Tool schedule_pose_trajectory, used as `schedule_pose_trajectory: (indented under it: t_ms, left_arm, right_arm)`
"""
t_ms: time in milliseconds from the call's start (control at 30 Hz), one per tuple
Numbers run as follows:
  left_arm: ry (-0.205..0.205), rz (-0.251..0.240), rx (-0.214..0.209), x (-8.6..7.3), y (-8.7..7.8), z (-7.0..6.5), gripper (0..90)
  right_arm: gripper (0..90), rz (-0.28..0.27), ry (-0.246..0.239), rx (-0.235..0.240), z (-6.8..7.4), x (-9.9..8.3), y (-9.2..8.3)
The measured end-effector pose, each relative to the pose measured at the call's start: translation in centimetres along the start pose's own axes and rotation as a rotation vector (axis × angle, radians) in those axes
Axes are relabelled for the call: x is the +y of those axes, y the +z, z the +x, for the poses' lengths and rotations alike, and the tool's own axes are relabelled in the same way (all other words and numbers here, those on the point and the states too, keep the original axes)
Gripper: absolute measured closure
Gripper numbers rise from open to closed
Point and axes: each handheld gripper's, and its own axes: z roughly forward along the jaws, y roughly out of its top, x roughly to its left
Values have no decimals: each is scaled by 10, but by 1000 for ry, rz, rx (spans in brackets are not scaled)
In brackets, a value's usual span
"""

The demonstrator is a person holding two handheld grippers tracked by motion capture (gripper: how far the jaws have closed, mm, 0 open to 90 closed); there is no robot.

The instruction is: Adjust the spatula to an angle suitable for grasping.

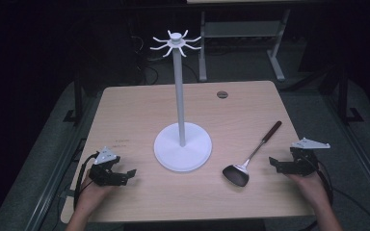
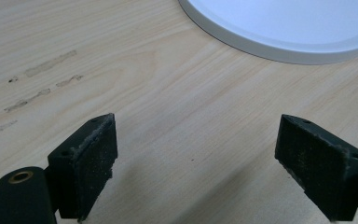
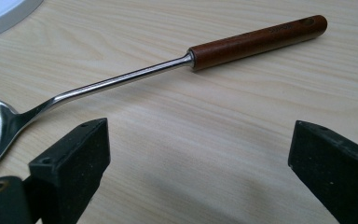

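The big metal spoon (image 1: 250, 159) lies flat on the table (image 1: 125, 106), between the white stand (image 1: 182, 144) and the right gripper (image 1: 275, 165). Both the right gripper and the left gripper (image 1: 127, 175) are wide open and hold nothing.

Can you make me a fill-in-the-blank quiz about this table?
1. The ladle lies nearest the ____ gripper.
2. The ladle's handle is made of ____.
3. The white stand has hooks at its ____.
4. Both grippers' fingers are ____.
Missing words: right; wood; top; open
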Motion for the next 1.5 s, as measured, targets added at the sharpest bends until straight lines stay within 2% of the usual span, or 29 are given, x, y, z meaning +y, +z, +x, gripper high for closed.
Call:
schedule_pose_trajectory:
  t_ms: [167,233,267,333,367,400,433,533,567,600,633,733,767,800,900,1067,1133,1200,1233,1367,1433,1500]
  left_arm:
    - [-4,3,2,0,-1,0,125]
    - [-10,-7,7,0,-1,0,125]
    - [-19,-13,8,0,0,0,125]
    - [-8,-5,9,0,0,1,125]
    - [-8,-5,9,0,0,1,125]
    - [-13,2,4,0,0,0,125]
    - [-6,3,2,-1,0,0,125]
    - [-7,0,-1,-2,0,0,125]
    - [-7,0,-1,-2,0,0,125]
    - [-8,-1,-1,-3,0,0,125]
    - [-8,-1,-1,-3,0,0,125]
    - [-15,-7,-9,-3,1,-1,125]
    - [-15,-7,-9,-3,1,-1,125]
    - [-13,-4,-16,-3,1,-1,125]
    - [0,7,-19,-1,1,-1,126]
    - [-5,-2,-27,1,4,-1,125]
    - [9,8,-31,3,4,-1,126]
    - [-7,-2,-34,5,6,-3,126]
    - [11,1,-34,6,6,-2,127]
    - [19,10,-38,6,7,-4,131]
    - [4,10,-42,5,7,-6,130]
    - [6,12,-41,5,6,-6,130]
  right_arm:
    - [80,-4,5,3,1,1,-1]
    - [143,0,3,12,2,1,-1]
    - [143,0,3,12,2,1,-1]
    - [210,2,-2,24,5,3,-1]
    - [210,2,-2,24,5,3,-1]
    - [242,8,-4,25,6,4,-1]
    - [324,13,4,32,8,7,-1]
    - [471,11,-9,44,12,11,-1]
    - [471,11,-9,44,12,11,-1]
    - [557,16,-18,58,15,16,0]
    - [557,16,-18,58,15,16,0]
    - [742,19,-40,88,23,26,5]
    - [742,19,-40,88,23,26,5]
    - [815,34,-52,100,28,30,9]
    - [899,42,-81,113,35,35,14]
    - [900,65,-106,144,49,48,24]
    - [900,75,-114,158,54,52,28]
    - [900,90,-132,172,60,56,34]
    - [900,102,-144,176,63,58,37]
    - [900,128,-150,187,69,59,43]
    - [900,147,-163,196,71,58,47]
    - [900,156,-165,199,72,58,48]
